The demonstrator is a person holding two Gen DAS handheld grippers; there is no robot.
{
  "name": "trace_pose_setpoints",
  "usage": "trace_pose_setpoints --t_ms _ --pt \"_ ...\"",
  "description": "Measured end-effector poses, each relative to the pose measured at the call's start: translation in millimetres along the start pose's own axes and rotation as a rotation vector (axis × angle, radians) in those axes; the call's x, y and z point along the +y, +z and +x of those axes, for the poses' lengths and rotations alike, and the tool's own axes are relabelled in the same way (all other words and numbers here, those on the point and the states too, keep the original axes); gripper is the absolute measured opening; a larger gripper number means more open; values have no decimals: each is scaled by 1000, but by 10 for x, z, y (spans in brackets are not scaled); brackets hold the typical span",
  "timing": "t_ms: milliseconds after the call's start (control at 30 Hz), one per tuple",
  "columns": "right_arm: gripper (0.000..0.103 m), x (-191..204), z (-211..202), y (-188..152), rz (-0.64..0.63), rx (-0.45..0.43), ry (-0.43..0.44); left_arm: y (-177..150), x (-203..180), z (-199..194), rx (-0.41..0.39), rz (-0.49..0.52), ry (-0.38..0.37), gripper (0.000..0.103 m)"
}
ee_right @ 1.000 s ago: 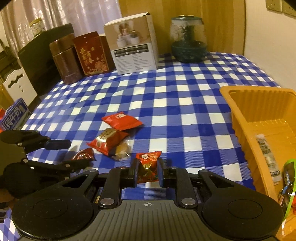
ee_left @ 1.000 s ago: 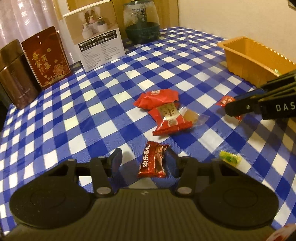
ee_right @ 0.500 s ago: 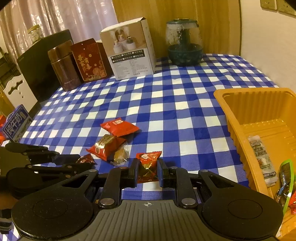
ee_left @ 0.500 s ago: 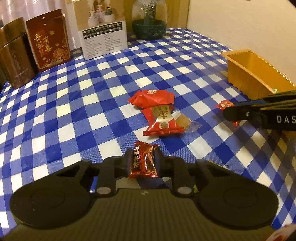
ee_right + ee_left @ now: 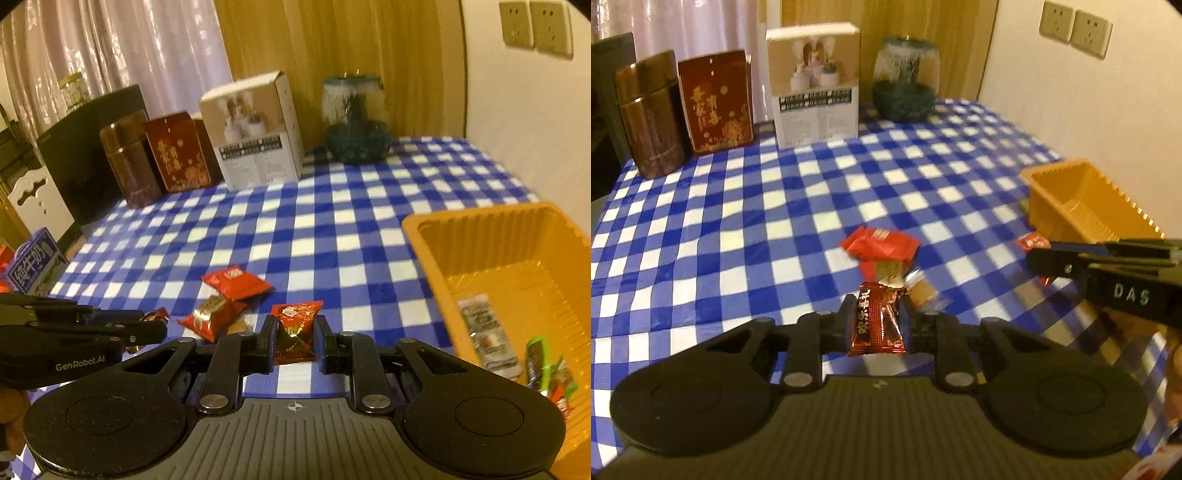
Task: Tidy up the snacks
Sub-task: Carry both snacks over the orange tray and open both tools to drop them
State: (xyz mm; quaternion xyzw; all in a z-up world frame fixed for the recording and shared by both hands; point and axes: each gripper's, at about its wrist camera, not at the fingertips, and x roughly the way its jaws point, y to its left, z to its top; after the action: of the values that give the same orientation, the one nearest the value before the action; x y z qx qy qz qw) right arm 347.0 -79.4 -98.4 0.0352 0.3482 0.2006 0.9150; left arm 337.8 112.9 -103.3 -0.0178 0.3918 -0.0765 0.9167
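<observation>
My left gripper is shut on a dark red candy and holds it above the checked tablecloth. My right gripper is shut on a red and gold candy, also lifted, left of the orange tray. The tray holds several wrapped snacks. On the cloth lie a red packet and a red-and-clear pastry packet. In the left wrist view the red packet lies ahead, the tray is at the right, and the right gripper reaches in from the right.
At the table's back stand a brown tin, a red box, a white box and a glass jar. A blue milk carton sits at the left edge. The wall is at the right.
My left gripper closed on the dark red candy and lifted it off the cloth. Both grippers have risen and tilted up, each with its candy.
</observation>
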Motion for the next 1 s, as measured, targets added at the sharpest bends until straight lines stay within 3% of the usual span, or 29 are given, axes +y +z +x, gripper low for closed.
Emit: trace_pose_setpoints --t_ms 400,1000 --pt "21 -176 -289 24 2 -78 -69 178 -434 -221 -81 -1 -46 21" --pt "21 -749 -666 -27 95 -143 -222 291 -1064 -118 -92 38 -168 21"
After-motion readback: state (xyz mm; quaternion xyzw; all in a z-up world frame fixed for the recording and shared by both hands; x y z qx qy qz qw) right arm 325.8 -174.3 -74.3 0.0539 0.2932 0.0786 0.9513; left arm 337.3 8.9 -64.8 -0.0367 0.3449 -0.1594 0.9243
